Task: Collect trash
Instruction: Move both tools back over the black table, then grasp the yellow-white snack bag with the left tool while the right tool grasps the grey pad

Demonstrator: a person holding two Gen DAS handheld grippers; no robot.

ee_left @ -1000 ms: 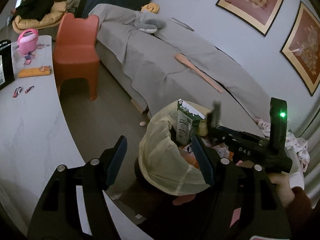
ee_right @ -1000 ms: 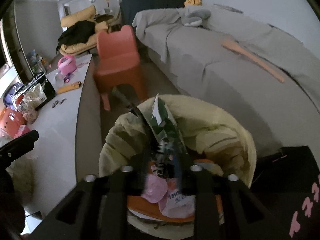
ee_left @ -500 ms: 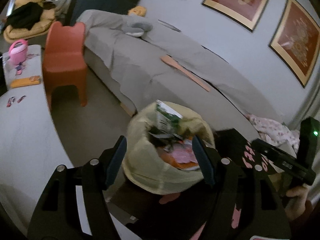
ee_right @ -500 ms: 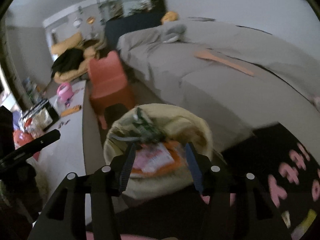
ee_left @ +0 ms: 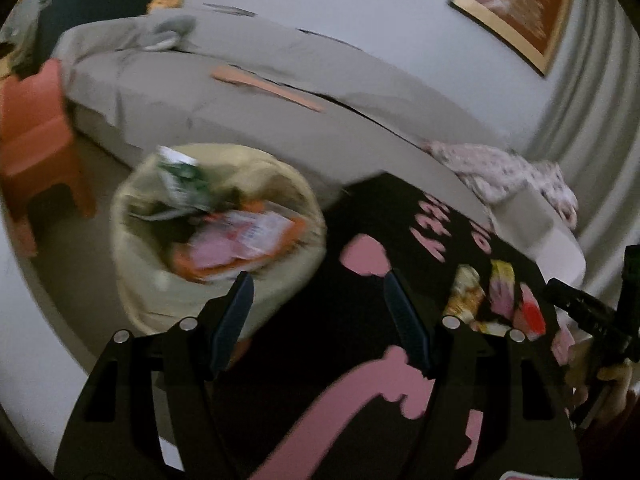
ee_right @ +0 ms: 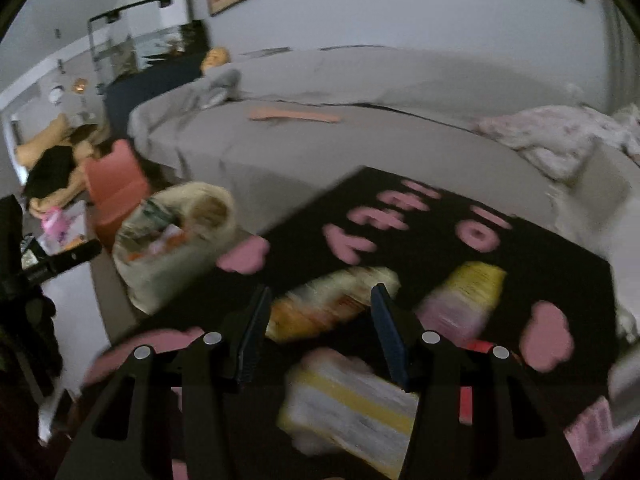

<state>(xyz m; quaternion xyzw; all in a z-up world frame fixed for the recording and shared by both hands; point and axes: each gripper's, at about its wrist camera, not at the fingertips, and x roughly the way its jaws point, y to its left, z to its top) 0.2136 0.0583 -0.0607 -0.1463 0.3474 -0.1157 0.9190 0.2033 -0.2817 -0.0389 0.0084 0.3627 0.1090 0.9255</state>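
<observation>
A pale yellow trash bag (ee_left: 160, 288) stands on the floor, full of wrappers and a green carton (ee_left: 180, 176); it also shows at the left of the right wrist view (ee_right: 168, 280). Several snack wrappers lie on a black mat with pink letters (ee_right: 400, 208): an orange-yellow one (ee_right: 320, 304), a yellow-pink one (ee_right: 468, 296) and a white-yellow one (ee_right: 352, 404). My right gripper (ee_right: 320, 332) is open and empty just above these wrappers. My left gripper (ee_left: 320, 320) is open and empty over the mat, right of the bag. The wrappers (ee_left: 496, 296) show at the right there.
A long grey sofa (ee_left: 240, 112) runs behind the bag and mat, with a pink patterned cloth (ee_left: 504, 172) at its right end. An orange child's chair (ee_left: 32, 136) stands left of the bag. A white table edge (ee_left: 24, 320) lies at the left.
Both grippers have swung right, away from the trash bag and over the black mat. The right gripper, shut on the green carton one second ago, opened and now hangs above the wrappers.
</observation>
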